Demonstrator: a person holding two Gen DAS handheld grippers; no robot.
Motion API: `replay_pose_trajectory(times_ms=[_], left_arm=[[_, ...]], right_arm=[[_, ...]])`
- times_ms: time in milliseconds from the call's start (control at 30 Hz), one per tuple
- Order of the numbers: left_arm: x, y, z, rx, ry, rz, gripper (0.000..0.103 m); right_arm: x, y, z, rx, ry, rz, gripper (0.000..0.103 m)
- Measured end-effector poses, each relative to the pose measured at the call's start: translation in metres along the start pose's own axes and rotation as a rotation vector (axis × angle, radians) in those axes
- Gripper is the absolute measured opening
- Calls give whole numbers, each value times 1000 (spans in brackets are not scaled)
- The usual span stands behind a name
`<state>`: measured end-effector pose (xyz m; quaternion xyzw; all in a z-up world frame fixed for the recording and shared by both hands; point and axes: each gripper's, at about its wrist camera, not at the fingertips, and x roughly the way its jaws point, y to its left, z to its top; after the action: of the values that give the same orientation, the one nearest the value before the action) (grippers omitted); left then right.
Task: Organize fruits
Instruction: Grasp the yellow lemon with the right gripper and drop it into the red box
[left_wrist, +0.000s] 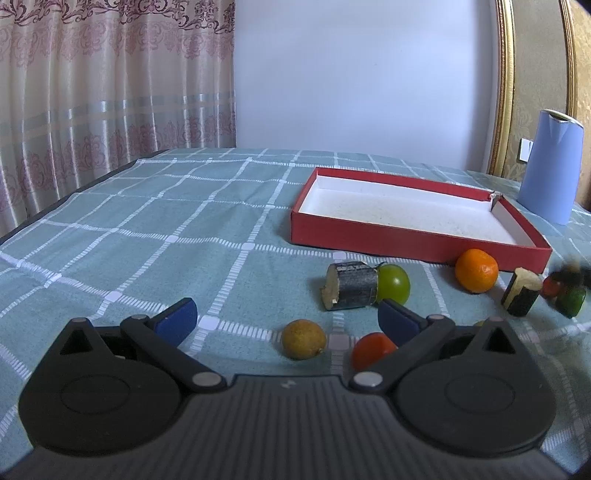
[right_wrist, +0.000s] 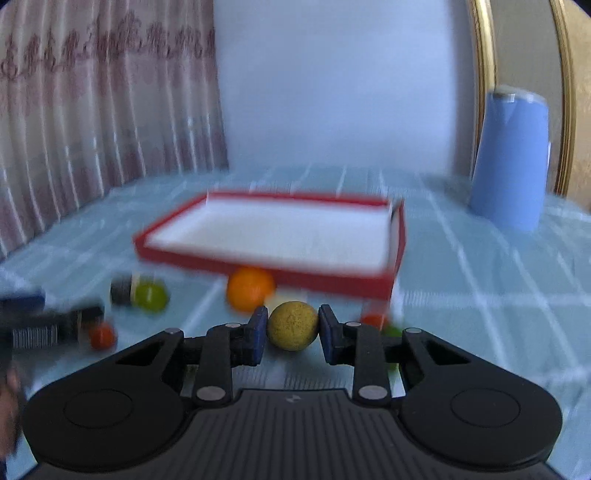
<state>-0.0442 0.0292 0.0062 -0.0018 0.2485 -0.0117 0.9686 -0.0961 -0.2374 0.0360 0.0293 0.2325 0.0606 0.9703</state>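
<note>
My right gripper (right_wrist: 293, 331) is shut on a round yellow fruit (right_wrist: 293, 323), which it holds in front of the red box (right_wrist: 258, 264); this view is blurred. The box has a white, empty floor. My left gripper (left_wrist: 286, 321) stands open low over the checked cloth, with nothing between its blue pads (left_wrist: 177, 321). Just ahead of it lie a yellow-brown fruit (left_wrist: 303, 339) and a red-orange fruit (left_wrist: 371, 349). Farther on are a green fruit (left_wrist: 393, 283) against a dark cane piece (left_wrist: 351, 290), an orange (left_wrist: 476, 270) by the box wall (left_wrist: 406, 240), and a second cane piece (left_wrist: 522, 291).
A blue jug (left_wrist: 550, 170) stands at the back right, beyond the box. A small red fruit (left_wrist: 551, 286) and a green one (left_wrist: 572, 302) lie at the right edge under a dark blur. Curtains hang on the left, and a white wall is behind.
</note>
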Motion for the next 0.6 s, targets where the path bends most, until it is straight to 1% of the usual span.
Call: replay_pose_trajectory(times_ms=[100, 167, 200, 233, 333, 400, 467, 533, 600], left_arm=[[1, 0, 0, -2, 3, 1, 103], [1, -1, 1, 0, 4, 3, 103], [1, 0, 1, 1, 5, 2, 103], [1, 0, 1, 1, 6, 1, 103], [2, 0, 1, 2, 11, -2, 103], [2, 0, 2, 6, 15, -7, 103], [1, 0, 1, 9, 13, -14, 103], [-2, 1, 0, 10, 2, -29, 103], [-8, 5, -1, 7, -21, -79, 103]], right_arm=[[16, -14, 30, 25, -33, -34, 28], [36, -27, 44, 48, -21, -51, 28], [47, -32, 49, 51, -12, -78, 28], [58, -36, 51, 50, -1, -97, 28], [85, -48, 51, 69, 39, -121, 30], [99, -51, 48, 56, 74, -128, 30], [102, -52, 43, 60, 88, -125, 30], [95, -53, 42, 70, 76, -121, 30], [76, -55, 42, 94, 48, -82, 31]])
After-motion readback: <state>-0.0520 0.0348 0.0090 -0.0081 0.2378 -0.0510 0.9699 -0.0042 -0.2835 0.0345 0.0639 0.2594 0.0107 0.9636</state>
